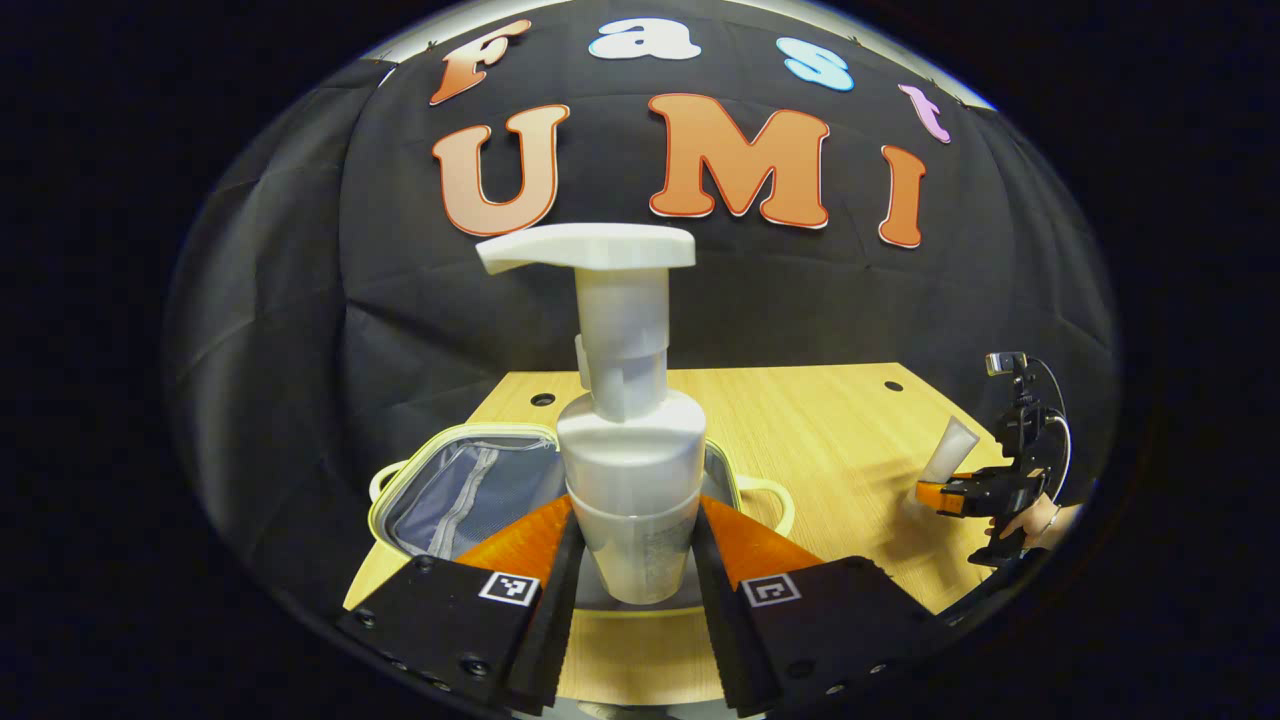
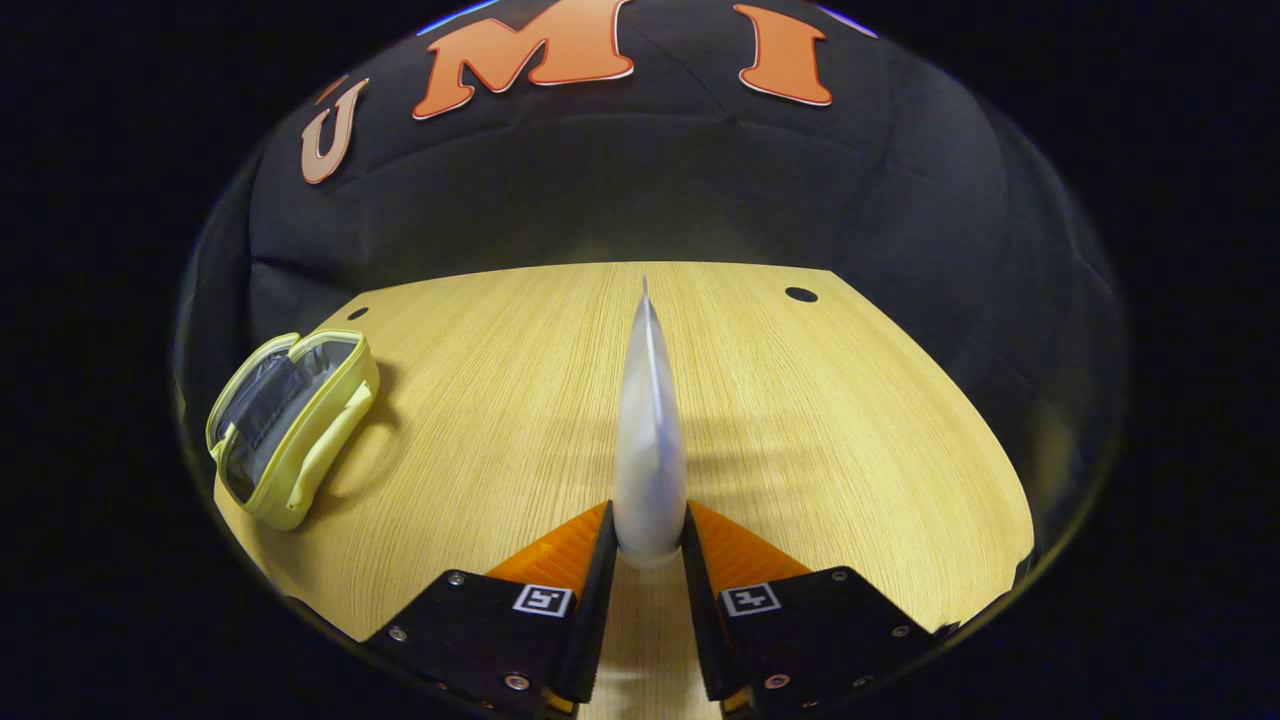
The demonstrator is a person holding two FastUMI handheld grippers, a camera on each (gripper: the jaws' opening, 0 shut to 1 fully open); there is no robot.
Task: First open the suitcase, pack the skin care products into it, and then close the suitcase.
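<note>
Both gripper views face the booth wall, sharing table [image 1: 800, 420] and suitcase [image 2: 290, 430] — close.

Your booth: black cloth behind a wooden table.
You worked at a light wood-grain table [image 2: 820, 420] with small dark holes [image 2: 800, 295] near its far edge; creased black cloth [image 1: 400, 300] hung behind it, and soft shadows lay across the tabletop.

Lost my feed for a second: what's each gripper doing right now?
Left gripper: shut on the pump bottle, above the open suitcase.
Right gripper: shut on the tube, over the table.
</note>
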